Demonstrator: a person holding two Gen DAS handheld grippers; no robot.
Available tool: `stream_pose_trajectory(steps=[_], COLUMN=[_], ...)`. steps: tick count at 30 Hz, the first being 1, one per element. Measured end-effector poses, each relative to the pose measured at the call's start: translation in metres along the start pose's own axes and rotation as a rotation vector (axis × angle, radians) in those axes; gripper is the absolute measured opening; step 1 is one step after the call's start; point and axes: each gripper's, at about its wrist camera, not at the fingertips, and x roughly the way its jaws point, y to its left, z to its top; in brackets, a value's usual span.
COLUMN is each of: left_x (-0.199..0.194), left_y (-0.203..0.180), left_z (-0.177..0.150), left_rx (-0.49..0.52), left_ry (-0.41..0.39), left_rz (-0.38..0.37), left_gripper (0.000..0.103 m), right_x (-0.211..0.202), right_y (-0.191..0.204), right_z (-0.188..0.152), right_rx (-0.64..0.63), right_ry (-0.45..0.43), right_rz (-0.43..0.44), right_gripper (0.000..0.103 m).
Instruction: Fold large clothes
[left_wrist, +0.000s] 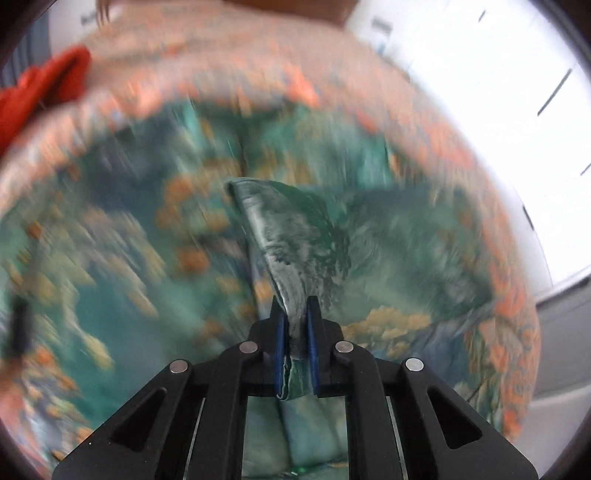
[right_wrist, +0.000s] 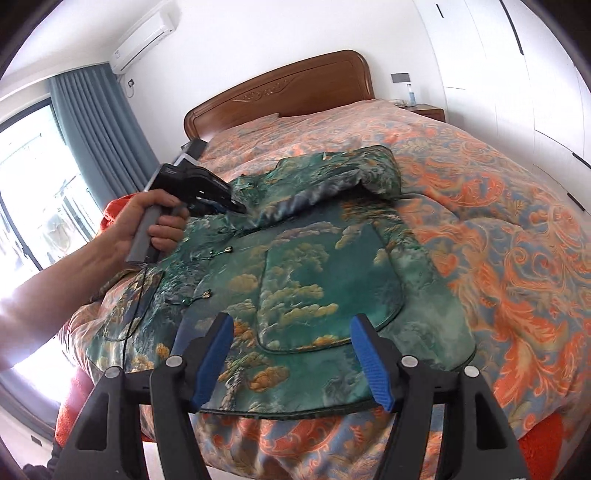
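Left tool — jacket fold between pads

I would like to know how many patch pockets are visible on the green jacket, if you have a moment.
2. One large pocket lies on the jacket panel near the right gripper; a second pocket sits on the panel below the hand. Others may be hidden by folds.
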Motion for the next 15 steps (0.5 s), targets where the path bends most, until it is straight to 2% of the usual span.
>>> stream_pose_trajectory(steps=[2, 4, 8, 11, 13, 15], left_x=[-0.014, -0.017, 0.012, 0.033, 0.038, 0.042], left_y=[0.014, 0.028, 0.050, 0.051, 0.048, 0.049], left_z=[0.008, 0.007, -0.013, -0.025, -0.031, -0.034], left_rx=[-0.027, -0.054, -0.060, -0.039, -0.027, -0.033], left_ry=[-0.056, -0.073, -0.043, -0.042, -0.068, -0.087], left_rz=[0.006, 0.010, 0.063, 0.076, 0.097, 0.090], left_gripper=[0.009, 0.009, 0.009, 0.013, 0.021, 0.025], right_x=[0.003, 0.004, 0.025, 0.059, 0.099, 0.136], right_y=[-0.004, -0.005, -0.015, -0.030, -0.045, -0.059], right_z=[0.010, 0.021, 0.061, 0.098, 0.128, 0.152], right_rx=[-0.021, -0.049, -0.061, -0.022, 0.013, 0.069], right_ry=[0.004, 0.000, 0.011, 0.051, 0.099, 0.141], right_rz=[-0.029, -0.047, -0.079, -0.051, -0.059, -0.016], right_gripper=[0.067, 0.067, 0.067, 0.067, 0.067, 0.067])
